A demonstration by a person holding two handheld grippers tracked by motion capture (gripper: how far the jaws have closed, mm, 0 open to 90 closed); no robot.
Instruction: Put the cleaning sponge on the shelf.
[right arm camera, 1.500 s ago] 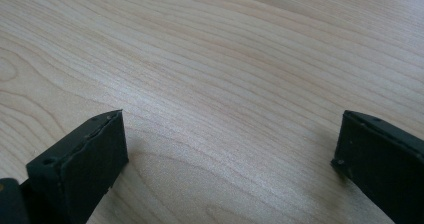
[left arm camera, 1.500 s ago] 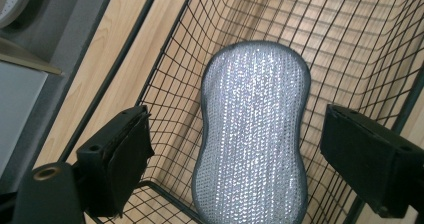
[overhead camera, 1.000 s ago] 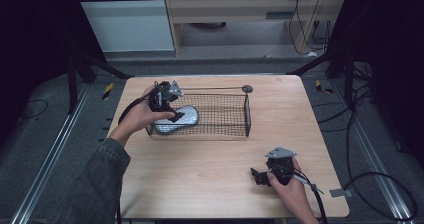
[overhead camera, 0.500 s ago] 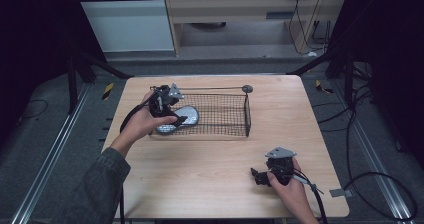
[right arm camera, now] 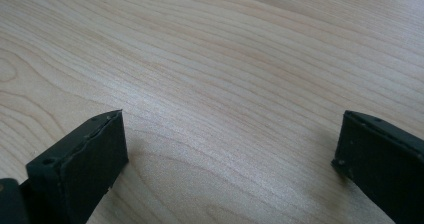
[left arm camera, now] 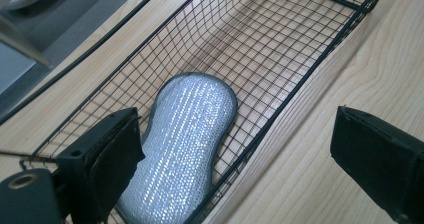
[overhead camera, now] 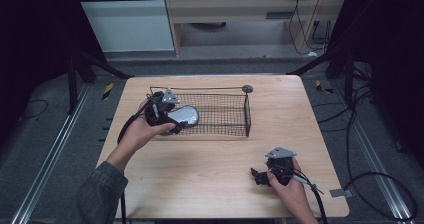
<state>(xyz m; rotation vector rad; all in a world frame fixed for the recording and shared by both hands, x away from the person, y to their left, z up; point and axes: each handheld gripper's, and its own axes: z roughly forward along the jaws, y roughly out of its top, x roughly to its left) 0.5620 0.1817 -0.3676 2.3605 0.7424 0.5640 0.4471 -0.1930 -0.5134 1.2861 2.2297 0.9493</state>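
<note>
High view: a pale wooden table (overhead camera: 200,184) stands on a grey floor, with a black wire basket (overhead camera: 220,115) on its far half. Inside the basket, at its left end, lies a silvery, peanut-shaped scrub pad (overhead camera: 184,116). The left gripper (overhead camera: 161,109) is held over that left end, with the left hand (overhead camera: 145,131) wrapped round it; its grey plate points up. A dark sleeve (overhead camera: 97,194) comes in from the bottom left. A thin black rod with a round knob (overhead camera: 247,88) runs along the far rim of the basket. The right gripper (overhead camera: 262,176) rests on the near right part of the table, well apart from the basket, held by the right hand (overhead camera: 290,189), its cable trailing off the near edge. Dark cables (overhead camera: 370,179) lie on the floor to the right of the table, and metal rails run along the floor on both sides

Left gripper view: the jaws stand wide apart with nothing between them. One jaw hangs inside the basket just beside the pad (left arm camera: 185,144), hiding its near edge; the other hangs outside over bare wood, so the basket's wire wall (left arm camera: 280,104) runs between them. The pad lies flat on the mesh floor

Right gripper view: the jaws are spread wide over bare wood grain (right arm camera: 225,84), gripping nothing
</note>
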